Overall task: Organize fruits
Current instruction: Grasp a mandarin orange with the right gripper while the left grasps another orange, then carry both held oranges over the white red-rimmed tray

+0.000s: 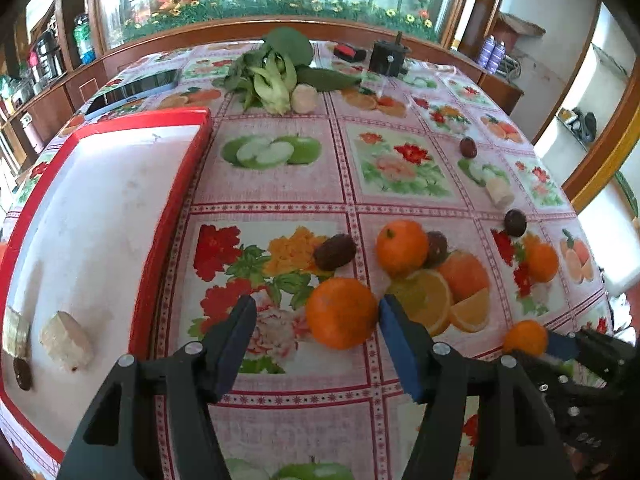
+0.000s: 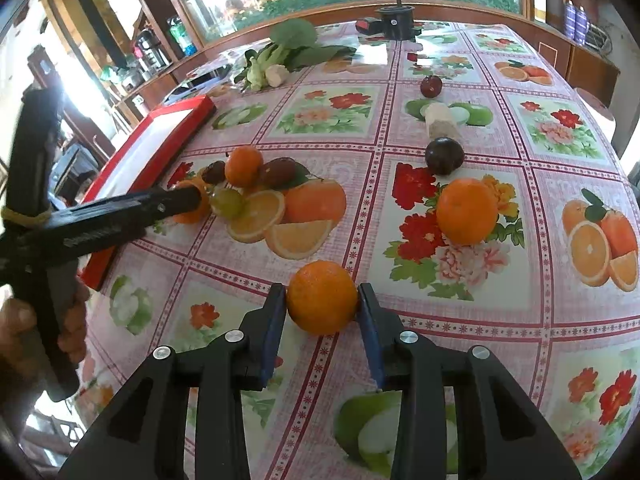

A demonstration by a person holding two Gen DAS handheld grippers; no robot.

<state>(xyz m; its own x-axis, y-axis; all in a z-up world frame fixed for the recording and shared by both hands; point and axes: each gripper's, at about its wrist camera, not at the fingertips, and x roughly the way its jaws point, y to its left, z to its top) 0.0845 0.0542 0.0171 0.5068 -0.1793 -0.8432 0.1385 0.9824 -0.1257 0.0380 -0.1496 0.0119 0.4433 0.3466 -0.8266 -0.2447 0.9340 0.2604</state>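
My left gripper (image 1: 318, 314) is open around an orange (image 1: 342, 313) on the flowered tablecloth; the right pad touches it, the left pad stands apart. My right gripper (image 2: 322, 306) is shut on another orange (image 2: 322, 303), also seen in the left wrist view (image 1: 525, 337). A third orange (image 1: 401, 246) and dark plums (image 1: 334, 251) lie just beyond the left gripper. A fourth orange (image 2: 467, 211) and a plum (image 2: 444, 156) lie ahead of the right gripper. The red-rimmed white tray (image 1: 176, 184) sits to the left.
The tray holds two pale cut pieces (image 1: 66, 340) and a small dark fruit (image 1: 23, 372). Leafy greens (image 1: 276, 68), a phone (image 1: 132, 90), a black pot (image 1: 389, 58), another plum (image 2: 431, 86) and a pale chunk (image 2: 442, 122) lie farther back. The left gripper's arm (image 2: 100, 212) crosses the right wrist view.
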